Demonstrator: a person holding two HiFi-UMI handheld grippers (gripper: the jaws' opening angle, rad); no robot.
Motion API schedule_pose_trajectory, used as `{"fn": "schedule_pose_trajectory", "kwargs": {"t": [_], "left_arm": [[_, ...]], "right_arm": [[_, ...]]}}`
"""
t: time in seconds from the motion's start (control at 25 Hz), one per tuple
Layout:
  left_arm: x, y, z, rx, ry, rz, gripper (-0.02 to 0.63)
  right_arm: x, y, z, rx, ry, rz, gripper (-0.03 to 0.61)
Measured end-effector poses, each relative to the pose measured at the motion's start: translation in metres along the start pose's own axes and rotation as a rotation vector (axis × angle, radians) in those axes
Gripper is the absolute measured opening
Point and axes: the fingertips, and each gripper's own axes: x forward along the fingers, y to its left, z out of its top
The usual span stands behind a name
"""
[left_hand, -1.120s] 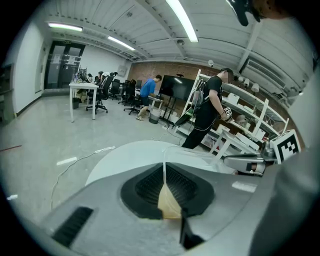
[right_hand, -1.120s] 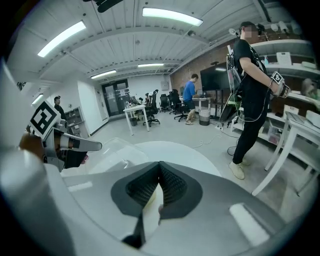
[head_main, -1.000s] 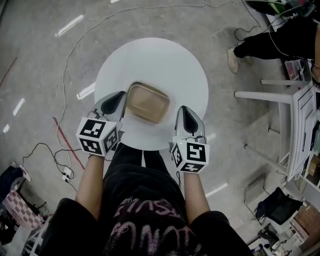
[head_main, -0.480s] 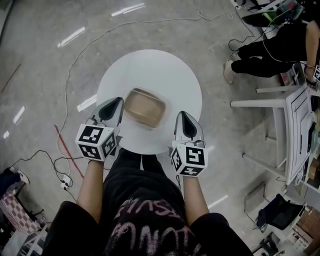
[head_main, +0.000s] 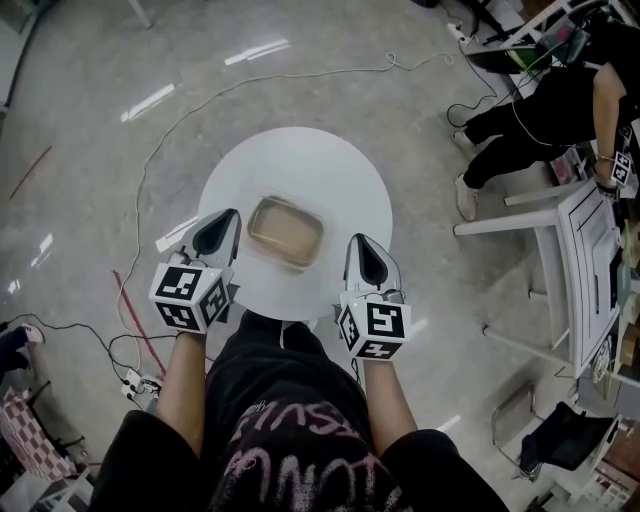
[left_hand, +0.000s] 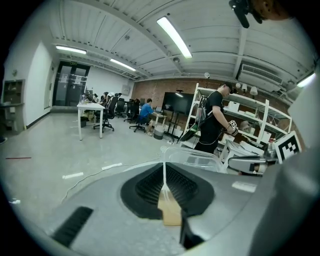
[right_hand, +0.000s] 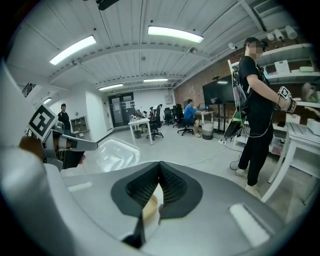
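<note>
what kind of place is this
Likely an open-plan lab or workshop office: desks with office chairs, white shelves, and a big screen by a brick wall.

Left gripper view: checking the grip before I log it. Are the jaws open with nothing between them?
No, the left gripper is shut on the container, its thin rim pinched between the jaws.

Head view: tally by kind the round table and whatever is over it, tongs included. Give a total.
2 tongs: left tongs, right tongs
1 tan container
1 round white table
Total: 4
</note>
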Motion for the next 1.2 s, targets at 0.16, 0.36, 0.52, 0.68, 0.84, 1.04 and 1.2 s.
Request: {"fn": "schedule_pose_trajectory", "kwargs": {"t": [0.16, 0.36, 0.52, 0.68, 0.84, 1.04, 1.2], "left_arm": [[-0.009, -0.003, 0.015, 0.015, -0.032, 0.012, 0.012], [-0.022, -0.008, 0.029, 0.026, -0.065, 0.024, 0.012], [-0.031, -0.015, 0.043, 0.042, -0.096, 0.036, 0.012], [-0.040, -0.022, 0.054, 0.056, -0.129, 0.045, 0.012], [-0.049, -0.030, 0.060, 0.063, -0.156, 0.055, 0.012], [-0.064, -0.037, 0.069, 0.073, -0.188, 0.062, 0.012], [-0.077, -0.041, 0.076, 0.081, -0.217, 0.068, 0.012]], "right_arm": [[-0.006, 0.003, 0.013, -0.010, -0.031, 0.015, 0.007], [-0.015, 0.007, 0.027, -0.022, -0.056, 0.029, 0.008], [-0.023, 0.006, 0.040, -0.031, -0.086, 0.038, 0.008], [-0.030, 0.003, 0.050, -0.034, -0.114, 0.042, 0.008], [-0.040, 0.001, 0.058, -0.041, -0.140, 0.047, 0.006], [-0.052, 0.002, 0.069, -0.049, -0.168, 0.047, 0.006], [-0.062, 0.008, 0.077, -0.064, -0.188, 0.057, 0.006]]}}
